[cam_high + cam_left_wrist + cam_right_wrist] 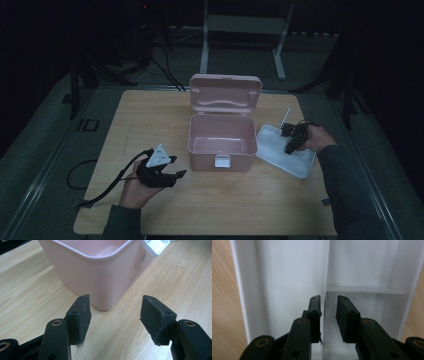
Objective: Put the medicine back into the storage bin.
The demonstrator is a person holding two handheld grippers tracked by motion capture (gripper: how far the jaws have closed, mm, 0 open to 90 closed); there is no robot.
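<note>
An open pink box stands mid-table with its lid tilted back and a white latch at the front. To its right lies a white tray. My right gripper points down into that tray. In the right gripper view its jaws straddle the tray's upright divider; a gap shows beside the right pad, so nothing is pinched. My left gripper rests left of the box's front. In the left gripper view it stands wide open, aimed at the box's corner, holding nothing.
The wooden table has bare room left of the box and along the front edge. A cable trails from the left gripper over the front left edge. Beyond the table, a white frame stands on the dark floor.
</note>
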